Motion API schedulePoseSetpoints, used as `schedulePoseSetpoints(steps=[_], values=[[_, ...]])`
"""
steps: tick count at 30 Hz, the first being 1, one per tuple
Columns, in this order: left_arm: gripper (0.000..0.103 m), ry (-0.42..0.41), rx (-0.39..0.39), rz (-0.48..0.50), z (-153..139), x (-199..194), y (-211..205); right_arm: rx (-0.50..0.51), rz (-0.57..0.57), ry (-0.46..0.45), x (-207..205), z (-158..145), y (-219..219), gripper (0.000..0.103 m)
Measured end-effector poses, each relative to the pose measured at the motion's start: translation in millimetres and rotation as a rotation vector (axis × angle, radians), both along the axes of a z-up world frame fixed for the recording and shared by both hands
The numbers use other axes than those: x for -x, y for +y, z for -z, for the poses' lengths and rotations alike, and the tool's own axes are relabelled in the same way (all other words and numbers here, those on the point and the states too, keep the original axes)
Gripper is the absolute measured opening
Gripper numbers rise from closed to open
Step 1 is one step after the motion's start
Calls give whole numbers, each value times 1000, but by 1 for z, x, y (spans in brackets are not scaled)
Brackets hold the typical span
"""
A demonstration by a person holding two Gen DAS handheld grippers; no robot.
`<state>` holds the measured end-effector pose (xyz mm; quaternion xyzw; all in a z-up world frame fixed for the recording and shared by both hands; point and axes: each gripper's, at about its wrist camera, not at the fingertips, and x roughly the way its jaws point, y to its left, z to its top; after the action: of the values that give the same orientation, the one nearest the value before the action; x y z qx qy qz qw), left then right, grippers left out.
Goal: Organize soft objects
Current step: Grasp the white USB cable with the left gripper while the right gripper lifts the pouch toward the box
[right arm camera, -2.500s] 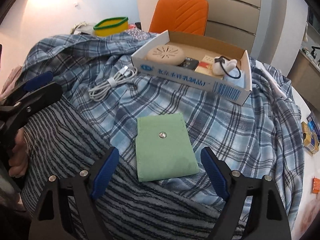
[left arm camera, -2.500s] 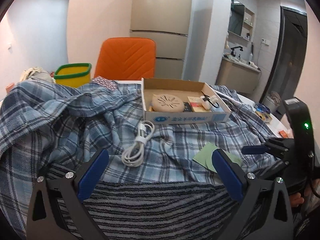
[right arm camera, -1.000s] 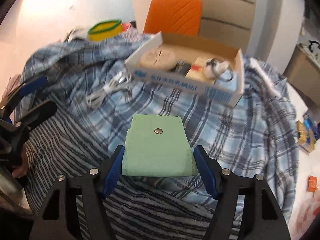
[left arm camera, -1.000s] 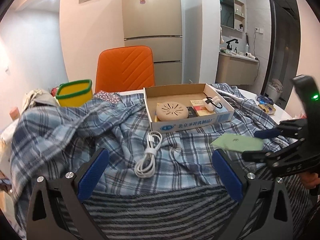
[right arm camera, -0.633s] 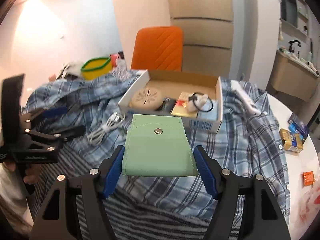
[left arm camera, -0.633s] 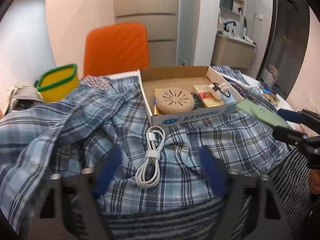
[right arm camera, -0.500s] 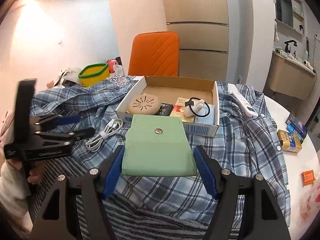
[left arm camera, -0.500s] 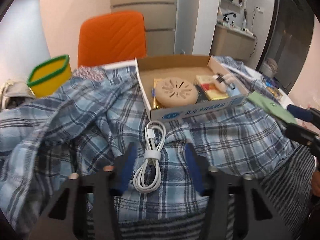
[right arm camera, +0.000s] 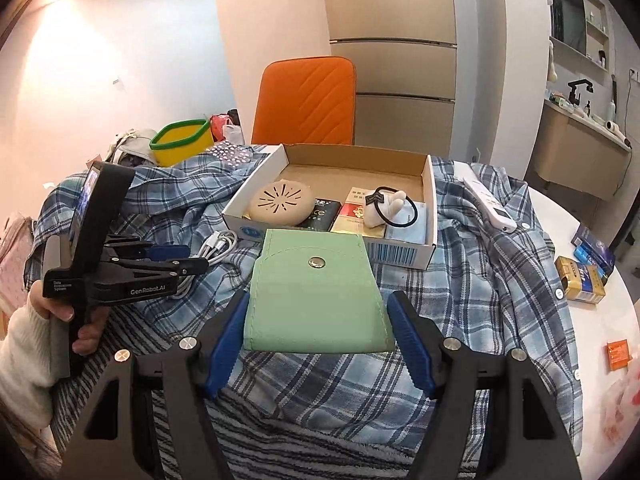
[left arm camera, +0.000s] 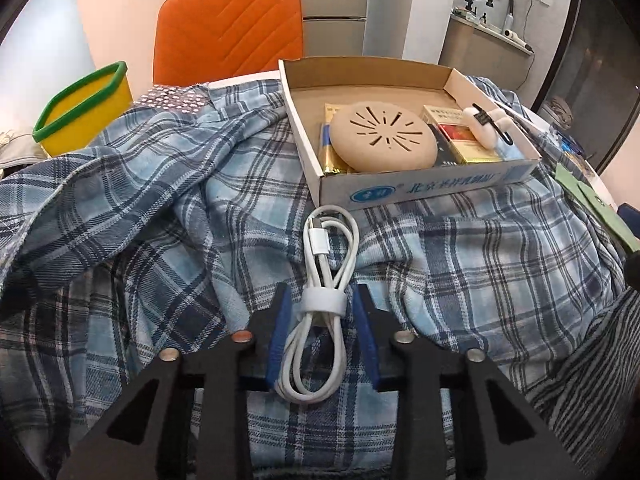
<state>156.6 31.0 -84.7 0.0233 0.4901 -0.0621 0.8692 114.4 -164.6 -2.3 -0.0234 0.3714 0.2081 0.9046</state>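
My right gripper (right arm camera: 318, 314) is shut on a green felt pouch (right arm camera: 316, 300) with a snap button and holds it lifted above the plaid shirt, just in front of the cardboard box (right arm camera: 430, 216). The pouch's edge shows at the right of the left wrist view (left arm camera: 596, 208). My left gripper (left arm camera: 323, 312) is shut on a coiled white cable (left arm camera: 320, 280) at its white band; the cable lies on the blue plaid shirt (left arm camera: 152, 208). The left gripper also shows in the right wrist view (right arm camera: 176, 258). The box (left arm camera: 400, 192) holds a beige round disc (left arm camera: 382, 138), packets and a white toy.
A striped grey towel (right arm camera: 320, 444) lies nearest me. A yellow bin with a green rim (left arm camera: 80, 116) stands at the back left, an orange chair (left arm camera: 228, 24) behind the table. A white remote (right arm camera: 486, 200), small boxes (right arm camera: 582, 280) and an orange packet (right arm camera: 618, 354) lie at the right.
My left gripper moved forward and down over the white cable and closed around it. My right gripper closed on the green pouch and lifted it toward the box.
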Motion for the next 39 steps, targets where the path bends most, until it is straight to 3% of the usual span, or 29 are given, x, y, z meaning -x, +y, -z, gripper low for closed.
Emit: schedulePoseSetpoints(steps=[6, 20, 30, 39], values=[[20, -39, -6, 2, -13, 9, -2, 3, 17, -13, 1, -2, -2, 72], [20, -230, -9, -26, -89, 37, -12, -2, 57, -98, 4, -23, -7, 72], [20, -316, 8, -51, -135, 13, -29, -11, 96, -235, -24, -70, -5, 72], [20, -298, 85, -69, -138, -37, -41, -30, 162, -282, -75, -91, -1, 72]])
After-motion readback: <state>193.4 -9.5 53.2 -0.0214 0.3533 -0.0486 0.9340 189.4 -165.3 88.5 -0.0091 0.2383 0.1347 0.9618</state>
